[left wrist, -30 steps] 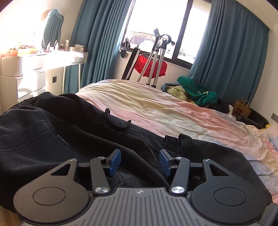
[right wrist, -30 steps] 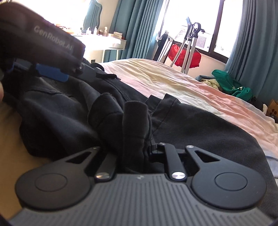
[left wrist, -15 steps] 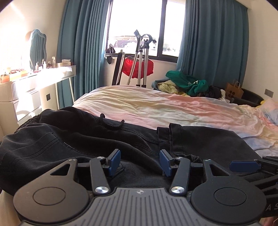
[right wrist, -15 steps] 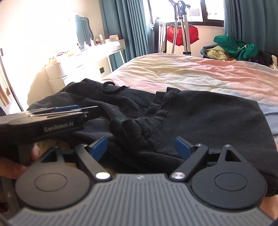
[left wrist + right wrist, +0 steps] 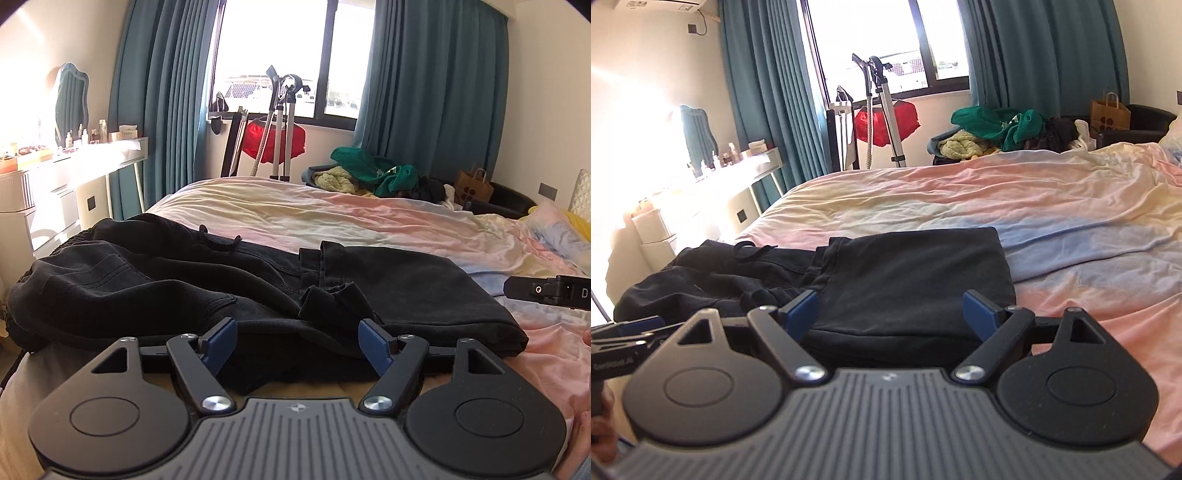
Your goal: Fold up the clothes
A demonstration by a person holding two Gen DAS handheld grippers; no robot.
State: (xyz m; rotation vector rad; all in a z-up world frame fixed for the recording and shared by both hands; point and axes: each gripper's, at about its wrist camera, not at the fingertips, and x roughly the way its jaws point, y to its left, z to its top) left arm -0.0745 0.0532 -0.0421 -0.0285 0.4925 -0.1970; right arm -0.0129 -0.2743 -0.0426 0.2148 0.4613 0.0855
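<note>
We've got both grippers spread wide, gripping nothing: left (image 5: pixel 297 341) and right (image 5: pixel 890 314) hang at 6 o'clock of the black pants (image 5: pixel 388 288) on the bed (image 5: pixel 997 199).

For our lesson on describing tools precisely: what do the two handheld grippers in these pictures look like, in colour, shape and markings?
Both match. The left gripper and right gripper each have a grey ribbed body, two round black discs, black link arms on silver pivot screws, and blue pads on the jaws. Seen from the right wrist view, the left gripper's black side carries white lettering, only partly legible. No cables or sleeves show.
</note>
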